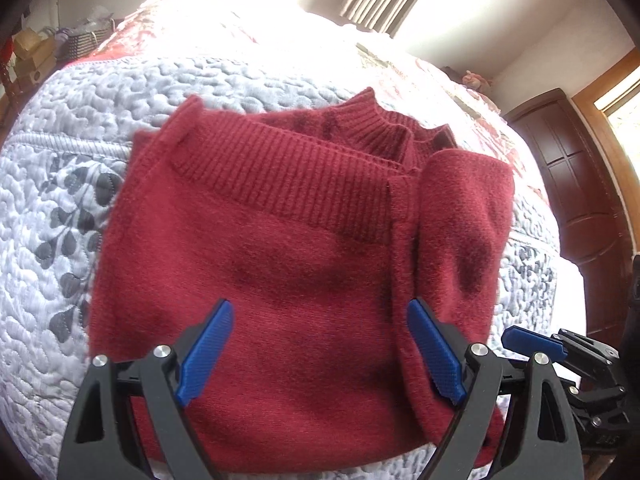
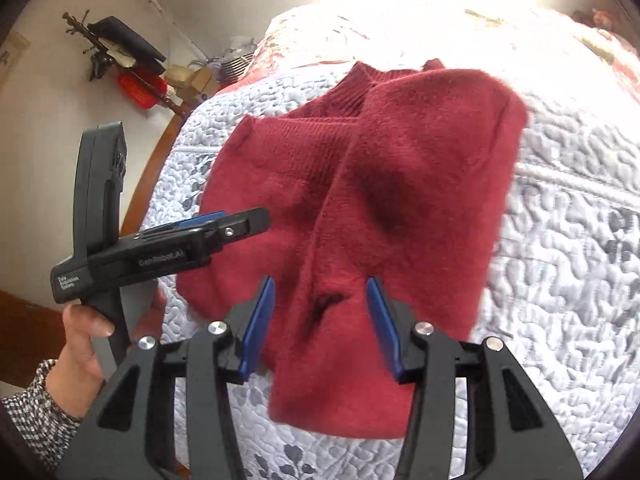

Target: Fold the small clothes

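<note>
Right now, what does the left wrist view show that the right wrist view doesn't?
Only the left wrist view: a dark wooden door at right. Only the right wrist view: the person's hand holding the left gripper, and a coat stand by the wall. Both: the red sweater partly folded on the quilted bedspread, with open jaws over it.
</note>
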Demonstrator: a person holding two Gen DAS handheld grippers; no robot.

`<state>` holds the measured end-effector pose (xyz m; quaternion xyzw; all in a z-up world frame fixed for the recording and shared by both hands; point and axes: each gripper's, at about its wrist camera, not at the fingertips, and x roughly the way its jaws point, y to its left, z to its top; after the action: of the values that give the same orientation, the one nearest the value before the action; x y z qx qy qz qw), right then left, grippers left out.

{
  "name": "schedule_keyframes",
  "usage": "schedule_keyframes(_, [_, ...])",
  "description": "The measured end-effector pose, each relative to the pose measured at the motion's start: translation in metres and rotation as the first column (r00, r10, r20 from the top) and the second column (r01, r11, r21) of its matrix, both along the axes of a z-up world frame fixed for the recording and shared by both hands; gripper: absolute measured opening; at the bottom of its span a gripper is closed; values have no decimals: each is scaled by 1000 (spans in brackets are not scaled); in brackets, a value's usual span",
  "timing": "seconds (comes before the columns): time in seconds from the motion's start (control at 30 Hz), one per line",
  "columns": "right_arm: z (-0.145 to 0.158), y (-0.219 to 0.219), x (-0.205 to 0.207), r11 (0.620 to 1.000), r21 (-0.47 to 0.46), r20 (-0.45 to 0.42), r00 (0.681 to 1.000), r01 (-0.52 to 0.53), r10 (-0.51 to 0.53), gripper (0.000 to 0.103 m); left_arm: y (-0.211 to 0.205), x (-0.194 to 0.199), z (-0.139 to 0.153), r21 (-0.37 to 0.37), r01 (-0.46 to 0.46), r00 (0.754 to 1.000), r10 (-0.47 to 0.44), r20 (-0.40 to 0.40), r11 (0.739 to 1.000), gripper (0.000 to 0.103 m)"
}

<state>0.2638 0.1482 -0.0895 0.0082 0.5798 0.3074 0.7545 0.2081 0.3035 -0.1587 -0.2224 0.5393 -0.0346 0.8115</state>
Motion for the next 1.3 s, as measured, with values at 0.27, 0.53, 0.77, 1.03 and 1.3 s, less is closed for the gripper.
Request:
schedule_keyframes(0.27, [-22,-63,0,985,-113,16,992,128,-127,45,-50,19,-13,-47,67,997,-68,-34,997,89])
schedule_keyframes(0.53, [-48,-104,-12,980,-85,-53,981,181,-185,45,-86,32,-25,-63,99,993,-102,-57,993,86])
schedule_keyframes(0.77, [-46,-132,-21,977,-66,-62,976,205,-209,46,-104,42,-27,-76,112,992,-116,-40,991,44])
schedule_keyframes(1.03, [-48,-157,-31,972,-64,-83,969,227,-232,46,-89,35,-9,-138,71,997,-66,38,988,15])
schedule_keyframes(1.3, [-48,-145,-41,978,-61,-90,974,201,-206,46,-65,22,25,-132,74,992,-59,113,989,15])
